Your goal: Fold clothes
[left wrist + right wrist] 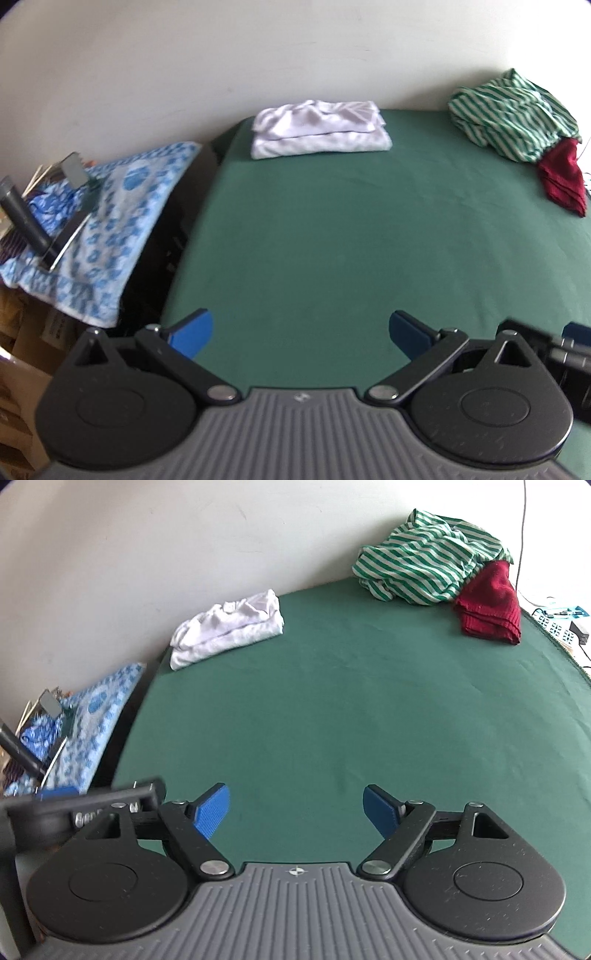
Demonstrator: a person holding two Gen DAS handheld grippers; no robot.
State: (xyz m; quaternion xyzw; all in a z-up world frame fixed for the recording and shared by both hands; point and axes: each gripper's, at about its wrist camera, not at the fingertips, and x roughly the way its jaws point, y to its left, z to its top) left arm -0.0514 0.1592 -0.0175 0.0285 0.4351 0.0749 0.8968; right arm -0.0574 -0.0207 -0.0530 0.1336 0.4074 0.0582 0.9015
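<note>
Both our left gripper [301, 334] and right gripper [296, 810] hang spread wide over the green cloth [351, 240], gripping nothing. Ahead-left of them we see the folded white garment [319, 129]; far ahead-right lie the crumpled striped shirt [424, 557] and the red garment [489, 603] touching it.

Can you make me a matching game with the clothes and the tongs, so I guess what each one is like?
Things:
1. white shirt
2. striped shirt
3. red cloth
4. left tongs

What each is like:
A. crumpled in a heap in the far right corner
B. open, holding nothing
C. folded neatly by the wall
D. tucked partly under the striped one

Right pairs: 1-C, 2-A, 3-D, 4-B
</note>
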